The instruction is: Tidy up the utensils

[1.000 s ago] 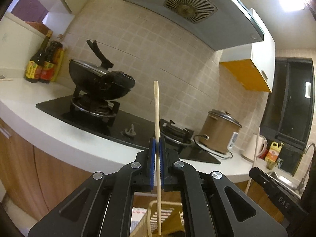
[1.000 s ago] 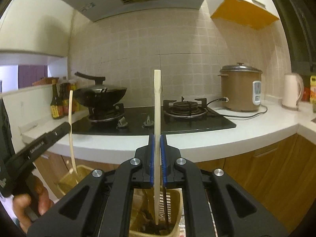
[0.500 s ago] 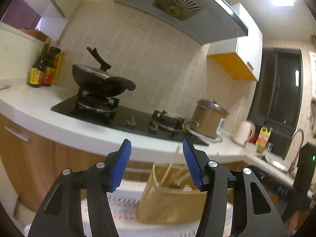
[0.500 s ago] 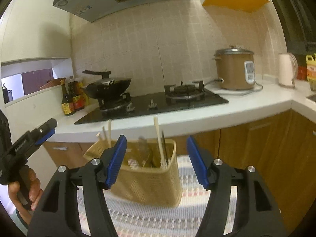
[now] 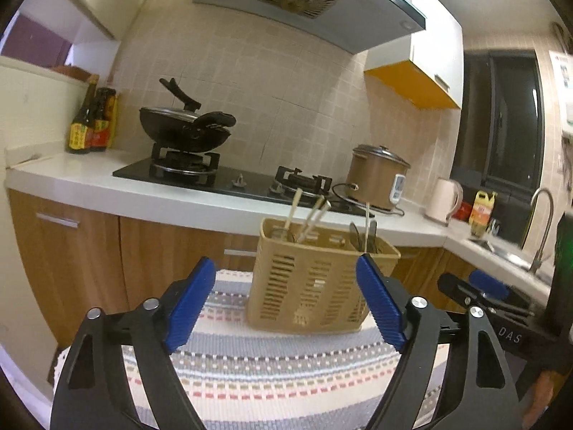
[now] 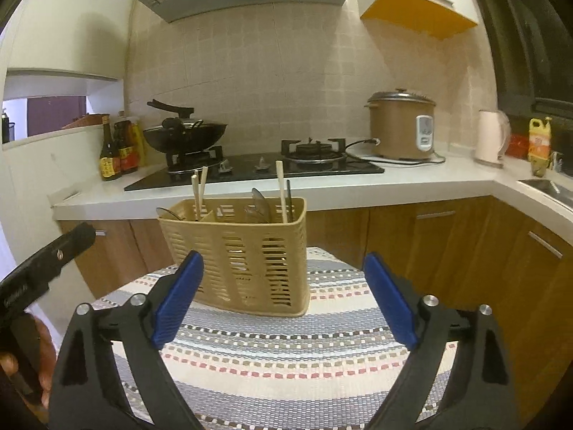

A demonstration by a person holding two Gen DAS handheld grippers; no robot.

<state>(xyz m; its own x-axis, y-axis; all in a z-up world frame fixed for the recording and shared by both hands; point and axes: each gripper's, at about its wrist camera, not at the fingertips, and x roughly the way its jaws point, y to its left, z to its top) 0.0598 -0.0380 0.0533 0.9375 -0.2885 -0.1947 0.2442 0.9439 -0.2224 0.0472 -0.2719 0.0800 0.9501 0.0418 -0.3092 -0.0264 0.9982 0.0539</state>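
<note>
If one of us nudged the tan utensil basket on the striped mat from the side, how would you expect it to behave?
The utensil basket is slotted plastic, so it is probably light and would slide readily on the woven mat. It stands tall on a narrow base, with chopsticks rising above its rim, so a high push might tip it. Its thin slotted walls would likely flex slightly.

both claws (image 5: 286,302) (image 6: 284,299) wide apart, empty

Chopsticks (image 6: 281,190) stand in the basket (image 6: 236,251) on the mat (image 6: 286,351).
</note>
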